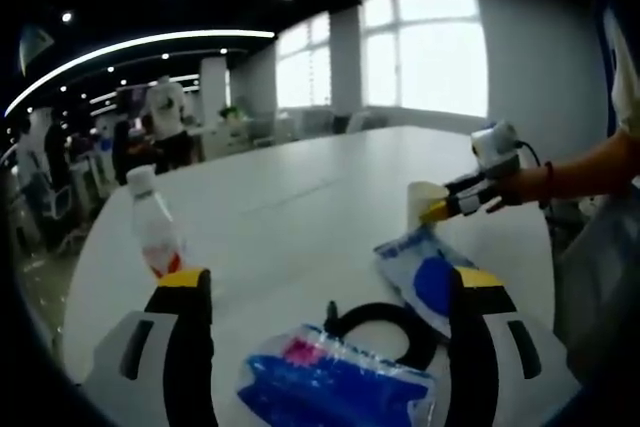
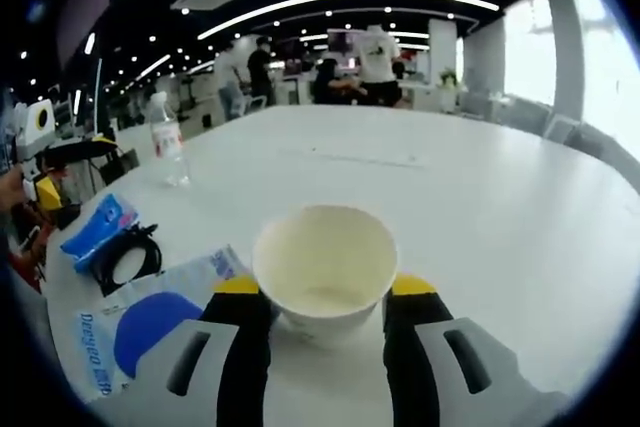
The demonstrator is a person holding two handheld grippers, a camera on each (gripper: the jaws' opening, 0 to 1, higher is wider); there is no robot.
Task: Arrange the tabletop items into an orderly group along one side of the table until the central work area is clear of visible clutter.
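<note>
While the left tool [image 1: 328,292] gapes empty, the right tool [image 2: 325,297] clamps the paper cup [image 2: 325,265].

Each gripper has two broad black jaws capped with yellow tips, rising from pale grey housings with dark slots: the left gripper [image 1: 330,292] and the right gripper [image 2: 325,297]. The person's forearm [image 1: 590,169] wears what looks like a dark wristband.

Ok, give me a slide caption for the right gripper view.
Right gripper closes around a paper cup on the white table, beside a blue-and-white packet.
</note>
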